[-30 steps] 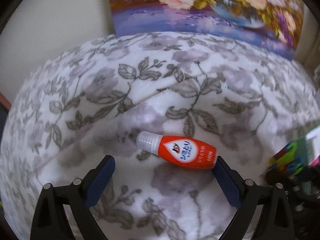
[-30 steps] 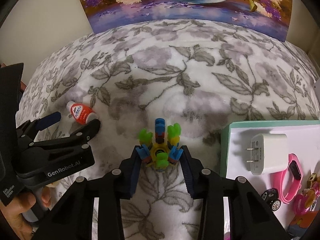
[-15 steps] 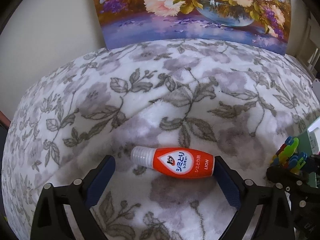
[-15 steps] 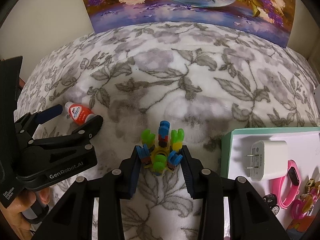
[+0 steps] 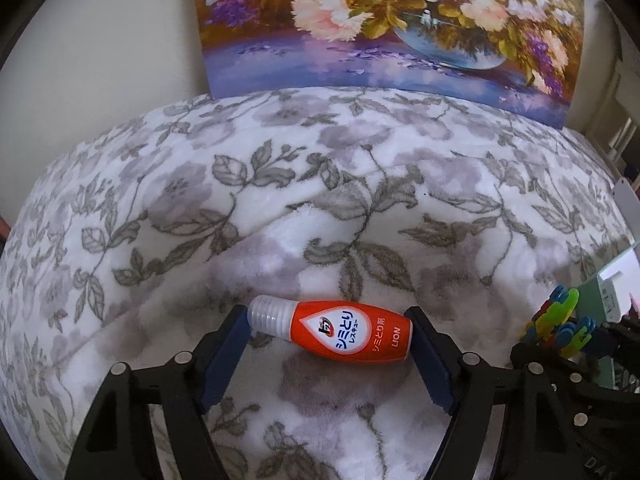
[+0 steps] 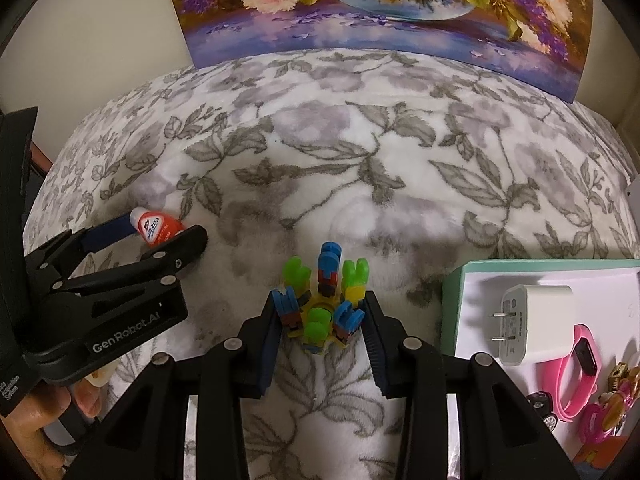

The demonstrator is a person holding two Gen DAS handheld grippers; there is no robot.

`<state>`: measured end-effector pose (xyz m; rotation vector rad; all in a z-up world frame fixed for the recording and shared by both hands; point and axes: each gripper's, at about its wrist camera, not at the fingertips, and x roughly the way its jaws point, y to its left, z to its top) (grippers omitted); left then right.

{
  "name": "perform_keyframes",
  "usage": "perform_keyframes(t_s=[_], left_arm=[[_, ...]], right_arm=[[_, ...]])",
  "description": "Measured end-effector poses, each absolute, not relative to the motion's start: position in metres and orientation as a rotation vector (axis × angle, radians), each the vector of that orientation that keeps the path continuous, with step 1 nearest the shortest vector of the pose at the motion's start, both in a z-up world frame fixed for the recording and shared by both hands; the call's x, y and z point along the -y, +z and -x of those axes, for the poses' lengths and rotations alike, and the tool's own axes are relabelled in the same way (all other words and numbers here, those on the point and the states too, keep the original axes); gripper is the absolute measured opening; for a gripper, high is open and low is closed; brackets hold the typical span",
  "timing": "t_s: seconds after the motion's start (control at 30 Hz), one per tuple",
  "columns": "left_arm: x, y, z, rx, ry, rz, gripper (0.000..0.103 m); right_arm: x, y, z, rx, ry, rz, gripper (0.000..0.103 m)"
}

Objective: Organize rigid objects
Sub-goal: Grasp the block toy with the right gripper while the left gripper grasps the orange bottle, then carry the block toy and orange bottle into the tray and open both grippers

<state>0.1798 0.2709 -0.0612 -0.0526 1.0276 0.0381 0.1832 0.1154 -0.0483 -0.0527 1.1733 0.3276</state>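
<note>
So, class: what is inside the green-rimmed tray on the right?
The tray holds a white charger, a pink wristband, a small black toy car and pink trinkets. Its right part runs out of frame.

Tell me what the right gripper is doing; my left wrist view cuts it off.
Observer: The right gripper is shut on the colourful block toy, one pad each side.
Operator: My left gripper pinches the orange bottle. Anything in the tray?
Observer: Yes: a white charger, a pink band and a toy car.
Operator: Is the toy over it?
Observer: No, it is left of the tray's teal rim, over the blanket.
</note>
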Motion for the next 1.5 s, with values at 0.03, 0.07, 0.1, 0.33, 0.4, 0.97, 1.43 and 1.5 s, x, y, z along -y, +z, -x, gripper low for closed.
perform_keyframes(t_s=[0.03, 0.07, 0.1, 0.33, 0.4, 0.97, 1.43, 1.5], left_arm=[[-0.271, -0.061, -0.178, -1.035, 0.042, 0.062, 0.08], [-0.271, -0.06, -0.177, -1.038, 0.044, 0.066, 0.08], [-0.27, -0.059, -0.175, -1.042, 0.047, 0.076, 0.08], [-0.263, -0.041, -0.159, -1.067, 0.065, 0.143, 0.08], [-0.261, -0.029, -0.152, -1.064, 0.067, 0.173, 0.08], [-0.177, 0.043, -0.1, -1.0, 0.076, 0.18, 0.08], [-0.069, 0.037, -0.087, -1.021, -0.053, 0.07, 0.08], [-0.059, 0.033, -0.089, -1.029, -0.066, 0.06, 0.08]], right_arm=[[-0.114, -0.048, -0.183, -1.176, 0.329, 0.048, 0.04], [-0.114, -0.047, -0.182, -1.177, 0.33, 0.043, 0.04], [-0.112, -0.045, -0.18, -1.179, 0.333, 0.032, 0.04], [-0.092, -0.017, -0.165, -1.16, 0.314, -0.015, 0.04], [-0.083, -0.004, -0.159, -1.14, 0.305, -0.03, 0.04], [0.011, 0.063, -0.107, -1.053, 0.172, -0.16, 0.04], [0.103, 0.054, -0.106, -1.048, -0.024, -0.16, 0.04], [0.116, 0.05, -0.108, -1.056, -0.049, -0.16, 0.04]])
